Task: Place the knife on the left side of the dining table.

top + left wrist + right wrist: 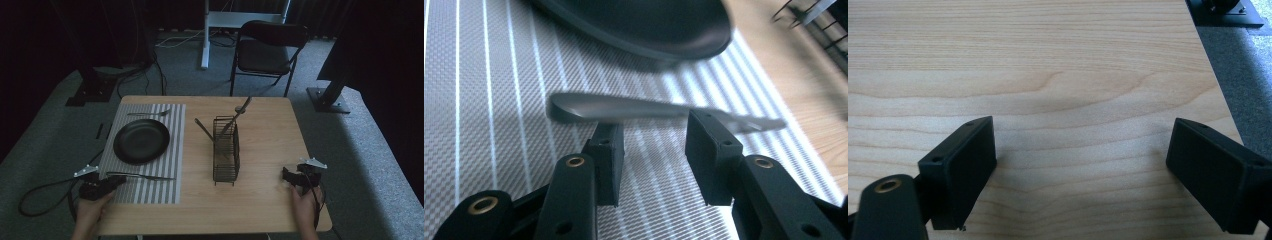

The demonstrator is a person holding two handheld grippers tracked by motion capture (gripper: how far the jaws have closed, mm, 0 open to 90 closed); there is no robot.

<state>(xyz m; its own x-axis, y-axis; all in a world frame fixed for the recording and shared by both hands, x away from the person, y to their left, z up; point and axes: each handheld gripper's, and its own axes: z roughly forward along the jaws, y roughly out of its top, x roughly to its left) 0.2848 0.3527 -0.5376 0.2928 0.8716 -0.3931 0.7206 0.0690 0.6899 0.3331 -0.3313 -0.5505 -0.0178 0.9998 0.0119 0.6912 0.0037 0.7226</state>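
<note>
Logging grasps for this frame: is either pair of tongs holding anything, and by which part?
Nothing is held. The left tongs stand open beside the knife on the striped placemat, not closed on it. The right tongs are open over bare table.

The table point(260, 200) is pale wood with a smooth, matt, clearly grained top. The placemat point(150, 187) is woven cloth or vinyl, a fine basket-weave texture with grey and white stripes and a slight sheen. The plate point(141, 141) is dark and smooth, semi-glossy at its rim. The knife point(634, 107) looks like brushed grey metal. The cutlery basket point(226, 155) is thin dark wire. The left gripper point(651, 145) has matt black plastic jaws with brass-coloured inserts.
</note>
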